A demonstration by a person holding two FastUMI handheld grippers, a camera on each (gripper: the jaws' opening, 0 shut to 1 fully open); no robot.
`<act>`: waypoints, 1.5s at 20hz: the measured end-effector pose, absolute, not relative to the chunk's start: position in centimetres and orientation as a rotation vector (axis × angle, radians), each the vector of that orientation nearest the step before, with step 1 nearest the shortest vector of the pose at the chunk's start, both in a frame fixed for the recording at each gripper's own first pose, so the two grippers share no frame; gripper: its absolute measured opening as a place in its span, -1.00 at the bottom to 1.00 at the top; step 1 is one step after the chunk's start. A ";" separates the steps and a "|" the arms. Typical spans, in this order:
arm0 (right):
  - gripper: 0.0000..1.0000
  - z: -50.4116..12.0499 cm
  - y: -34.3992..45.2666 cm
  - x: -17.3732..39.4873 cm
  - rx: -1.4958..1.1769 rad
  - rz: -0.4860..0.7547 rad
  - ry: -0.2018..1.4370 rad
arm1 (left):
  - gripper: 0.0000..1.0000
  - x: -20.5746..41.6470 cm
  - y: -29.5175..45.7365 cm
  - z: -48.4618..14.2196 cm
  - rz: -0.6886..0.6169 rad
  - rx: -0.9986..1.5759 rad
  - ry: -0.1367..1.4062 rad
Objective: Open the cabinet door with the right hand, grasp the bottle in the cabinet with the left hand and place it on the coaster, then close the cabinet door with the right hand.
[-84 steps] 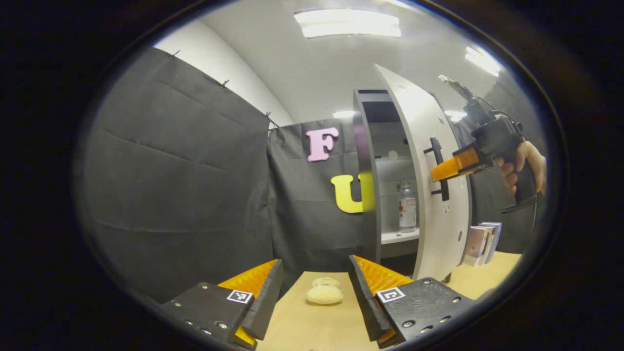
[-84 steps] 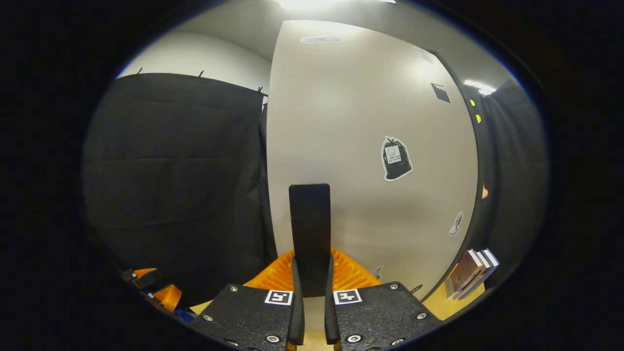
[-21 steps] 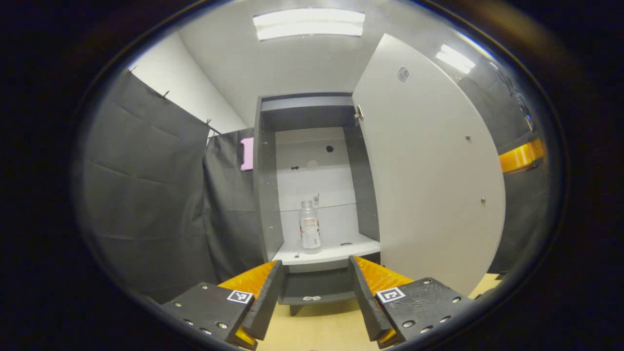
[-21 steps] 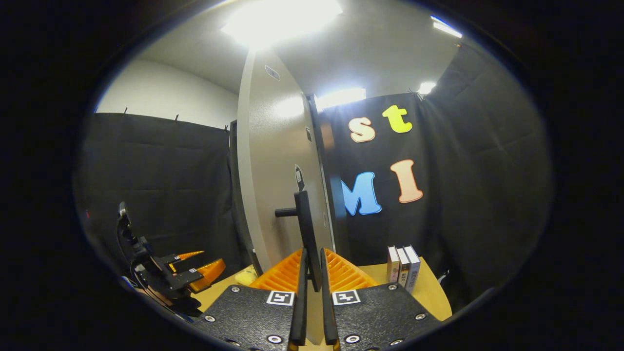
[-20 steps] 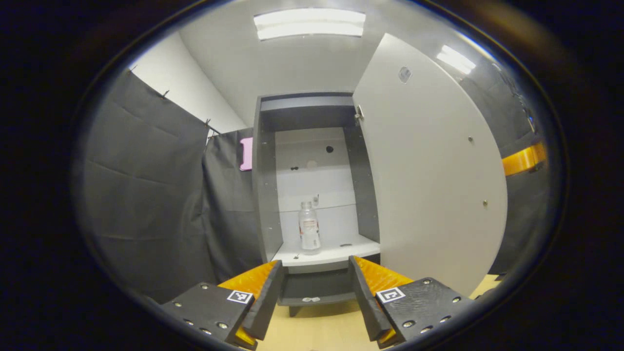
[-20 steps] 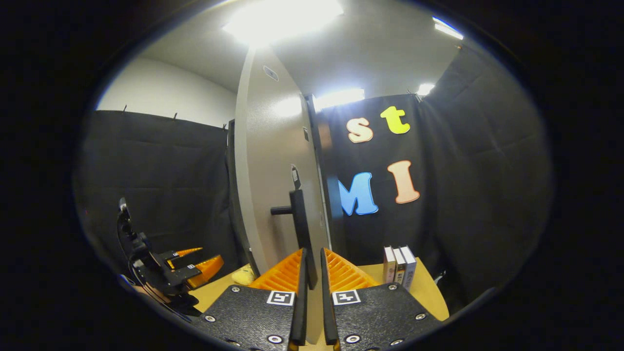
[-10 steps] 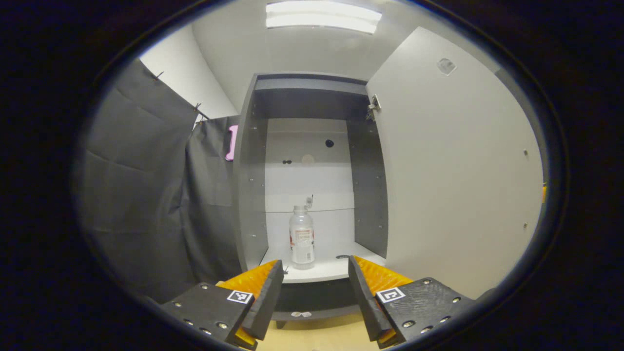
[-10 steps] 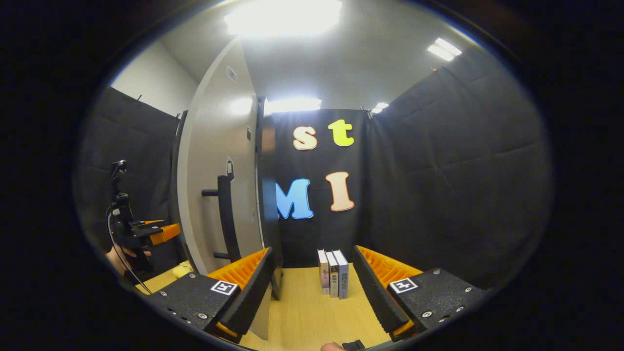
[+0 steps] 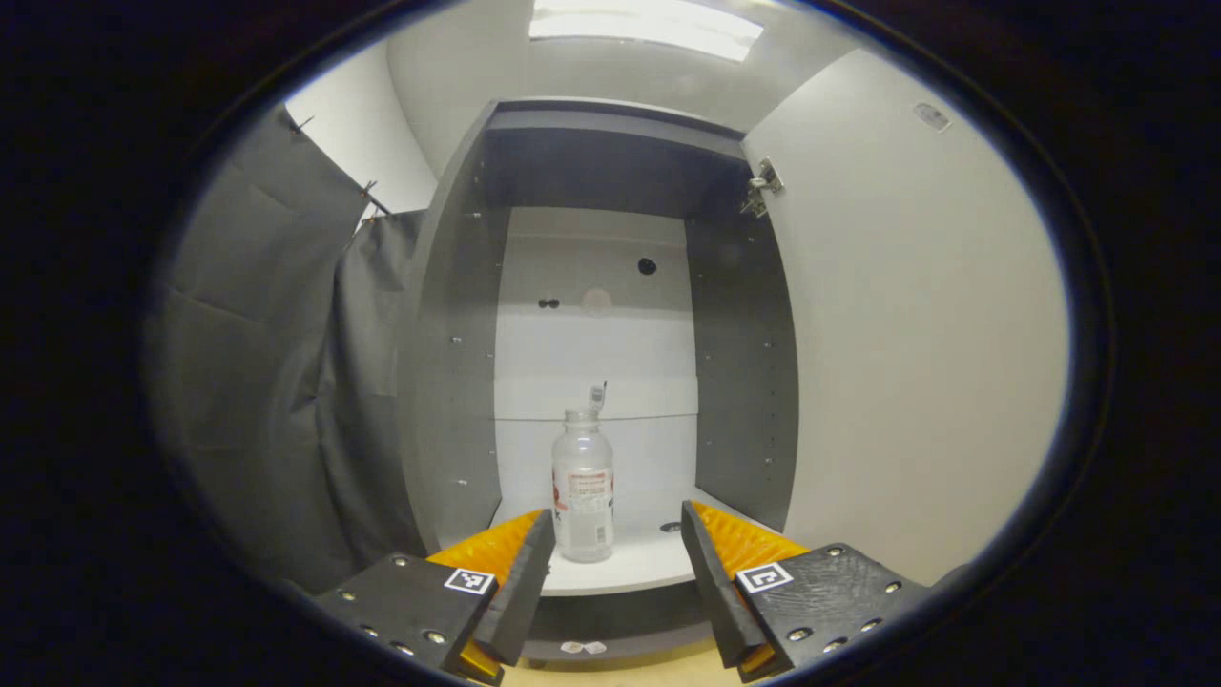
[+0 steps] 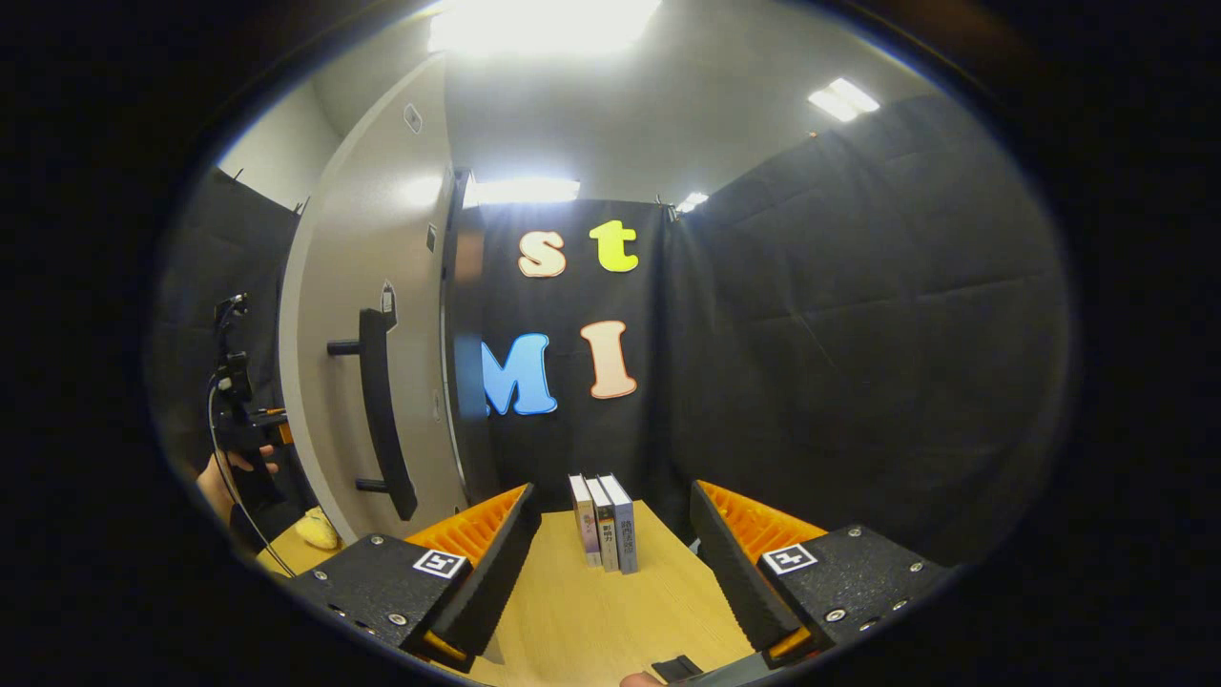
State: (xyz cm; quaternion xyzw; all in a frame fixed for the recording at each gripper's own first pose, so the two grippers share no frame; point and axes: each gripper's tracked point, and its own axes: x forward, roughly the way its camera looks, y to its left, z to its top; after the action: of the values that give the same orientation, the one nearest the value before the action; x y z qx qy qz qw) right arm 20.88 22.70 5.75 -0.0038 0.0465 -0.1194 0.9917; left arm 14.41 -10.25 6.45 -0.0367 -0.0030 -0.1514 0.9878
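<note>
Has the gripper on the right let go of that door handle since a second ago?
Yes. The right gripper is open and off the handle, swung rightward, facing the books.

Left view faces cabinet (image 9: pixel 591 315) interior closely; right view faces booth corner.

Low in your left gripper view, the cabinet's white shelf (image 9: pixel 630 571) carries the clear bottle (image 9: pixel 583 487), standing upright at lower centre. In your right gripper view, the wooden table (image 10: pixel 591 615) fills the bottom centre, with three books (image 10: pixel 604 521) upright side by side on its far part.
</note>
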 end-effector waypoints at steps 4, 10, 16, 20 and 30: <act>0.94 4.4 23.1 21.7 -0.009 -0.275 0.113 | 0.52 17.9 -10.2 5.1 -0.308 -0.064 -0.001; 0.93 3.0 23.6 21.8 -0.008 -0.323 0.145 | 0.43 22.3 -10.6 4.0 -0.325 -0.069 -0.005; 0.93 2.0 24.0 22.2 -0.013 -0.372 0.162 | 0.52 25.8 -10.7 2.1 -0.335 -0.049 0.013; 0.93 1.8 24.0 22.1 -0.021 -0.413 0.159 | 0.52 27.6 -10.7 0.3 -0.337 -0.059 0.044; 0.94 0.2 24.2 21.7 -0.047 -0.441 0.198 | 0.52 30.4 -12.2 -2.2 -0.340 -0.053 0.080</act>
State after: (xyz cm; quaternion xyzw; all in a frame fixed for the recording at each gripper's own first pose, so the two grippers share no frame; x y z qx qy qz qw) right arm 21.70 24.16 0.25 -0.0233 0.0981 -0.2181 0.9707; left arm 30.40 -12.19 -2.22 -0.0266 0.0399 -0.1691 0.9844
